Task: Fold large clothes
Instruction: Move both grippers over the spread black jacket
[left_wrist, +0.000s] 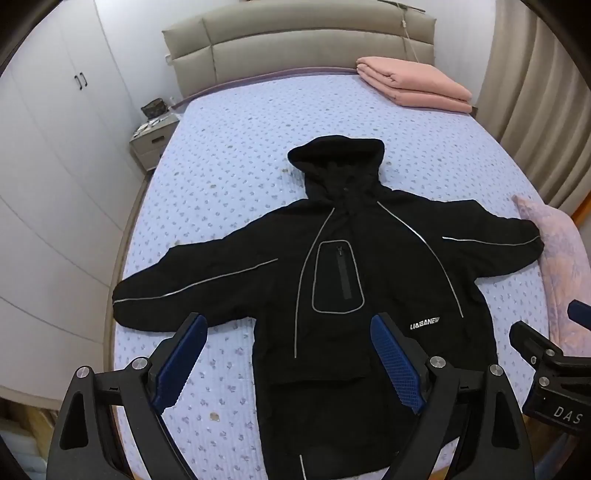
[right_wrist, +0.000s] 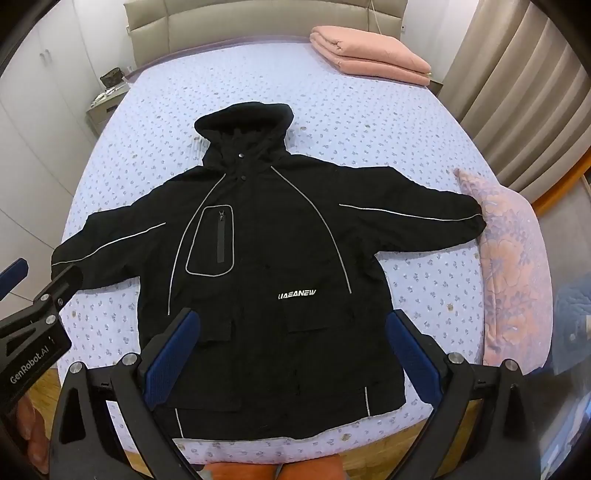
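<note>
The black hooded jacket (left_wrist: 354, 280) lies face up and spread flat on the bed (left_wrist: 229, 155), hood away from the fingers and both sleeves stretched out sideways. Left of the left gripper (left_wrist: 288, 360) fingers lies the left sleeve (left_wrist: 184, 291); those fingers stand spread wide above the jacket's lower left edge and hold nothing. Further right, the right gripper (right_wrist: 291, 356) hangs above the hem, its fingers equally wide and empty. Beyond its right finger the right sleeve (right_wrist: 413, 216) reaches a floral pillow (right_wrist: 513, 258). The jacket looks soft, bulky and probably slippery; pinching each cuff, then the hem corners, seems the surest hold.
</note>
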